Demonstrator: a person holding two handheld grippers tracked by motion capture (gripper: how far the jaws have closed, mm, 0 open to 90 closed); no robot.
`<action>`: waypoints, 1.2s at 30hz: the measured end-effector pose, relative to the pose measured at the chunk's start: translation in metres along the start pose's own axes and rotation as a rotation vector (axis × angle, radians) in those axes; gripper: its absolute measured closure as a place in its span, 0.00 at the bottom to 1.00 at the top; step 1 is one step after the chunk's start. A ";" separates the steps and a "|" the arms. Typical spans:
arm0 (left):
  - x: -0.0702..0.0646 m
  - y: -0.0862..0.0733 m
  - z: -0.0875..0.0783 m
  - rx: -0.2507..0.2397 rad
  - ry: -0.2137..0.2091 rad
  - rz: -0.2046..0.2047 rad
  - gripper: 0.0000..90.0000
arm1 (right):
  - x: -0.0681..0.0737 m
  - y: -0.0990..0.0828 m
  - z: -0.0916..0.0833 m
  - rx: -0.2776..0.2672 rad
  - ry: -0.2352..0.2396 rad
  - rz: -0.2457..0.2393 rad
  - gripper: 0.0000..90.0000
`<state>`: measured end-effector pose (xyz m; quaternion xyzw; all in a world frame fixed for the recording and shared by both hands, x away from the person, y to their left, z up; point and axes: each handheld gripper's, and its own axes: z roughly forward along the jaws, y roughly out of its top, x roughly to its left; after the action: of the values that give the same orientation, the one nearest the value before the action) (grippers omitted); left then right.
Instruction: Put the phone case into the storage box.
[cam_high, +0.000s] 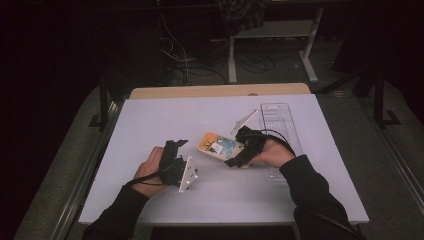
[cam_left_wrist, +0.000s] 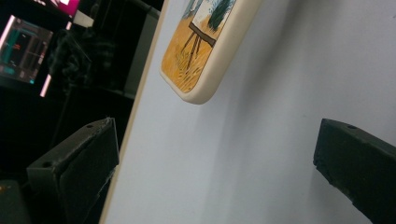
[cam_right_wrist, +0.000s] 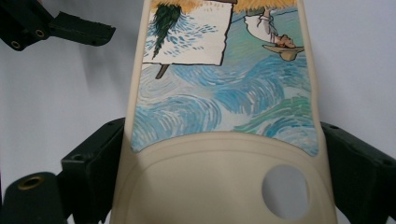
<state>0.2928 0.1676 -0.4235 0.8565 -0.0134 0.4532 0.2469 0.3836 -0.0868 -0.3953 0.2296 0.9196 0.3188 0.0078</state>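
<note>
The cream-rimmed phone case with a painted scene of blue swirls, yellow field and an easel (cam_right_wrist: 224, 93) sits between the two black jaws of the right gripper (cam_right_wrist: 224, 177), which press on its long edges, so that gripper is clamped across the case's width near the end with the round camera hole. In the high view the case (cam_high: 216, 145) juts out ahead of the right gripper (cam_high: 239, 156) toward the middle of the table, its far end lying on or just above the surface; which one I cannot tell. The left gripper (cam_high: 176, 150) lies well apart from the case, to that gripper's right front, with its jaws standing wide apart and nothing between them; in its own view the left gripper (cam_left_wrist: 215, 177) looks along bare tabletop, and a corner of the case (cam_left_wrist: 201, 51) hangs ahead of and above the gap. A grey three-cornered plate rides on the left gripper's near side. Beyond the right gripper lie a clear plastic tray with ribbed lines (cam_high: 280, 122) and a small white flat piece (cam_high: 244, 121), both resting on the pale lavender-white tabletop (cam_high: 165, 120). Behind that top, a strip of light wooden board (cam_high: 220, 91) runs along the far edge. The room past it is dark: tangled cables on the floor (cam_high: 190, 65) and the white legs of another table (cam_high: 310, 55).
</note>
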 end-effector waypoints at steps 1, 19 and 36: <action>-0.001 0.000 0.000 -0.001 0.009 0.011 0.00 | 0.000 0.000 0.000 -0.001 0.000 0.000 0.11; -0.010 0.005 0.003 0.016 0.114 0.171 0.00 | 0.000 0.000 0.000 0.008 0.002 0.016 0.11; -0.013 0.008 0.006 0.022 0.165 0.209 0.01 | 0.002 0.014 0.007 0.001 0.012 -0.007 0.11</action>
<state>0.2880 0.1556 -0.4335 0.8128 -0.0773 0.5455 0.1893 0.3888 -0.0720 -0.3924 0.2245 0.9206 0.3195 0.0033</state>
